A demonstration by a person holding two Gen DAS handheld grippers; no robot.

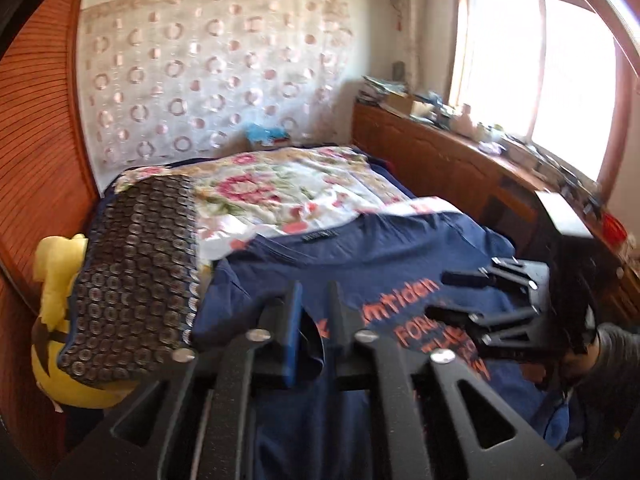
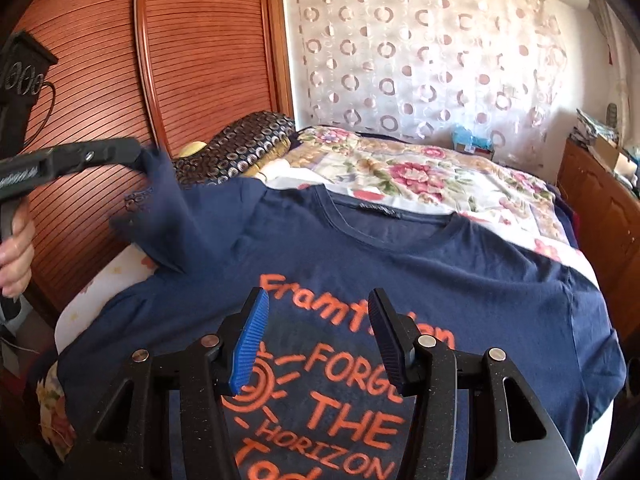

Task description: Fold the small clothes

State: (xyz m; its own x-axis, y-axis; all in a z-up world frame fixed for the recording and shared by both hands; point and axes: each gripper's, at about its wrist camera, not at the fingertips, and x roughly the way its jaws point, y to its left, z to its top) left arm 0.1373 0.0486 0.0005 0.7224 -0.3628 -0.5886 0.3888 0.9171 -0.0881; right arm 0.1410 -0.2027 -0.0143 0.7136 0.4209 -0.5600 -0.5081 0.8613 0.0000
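A navy T-shirt with orange print lies face up on the bed, collar toward the far wall; it also shows in the left wrist view. My left gripper is shut on the shirt's left sleeve and holds it lifted above the bed. From the right wrist view the left gripper shows at the left with the sleeve hanging from it. My right gripper is open and empty, over the printed chest. In the left wrist view the right gripper hovers over the print.
A floral quilt covers the bed beyond the shirt. A dark patterned pillow and a yellow plush toy lie at the left. A wooden wardrobe stands left; a cluttered wooden cabinet runs along the right under the window.
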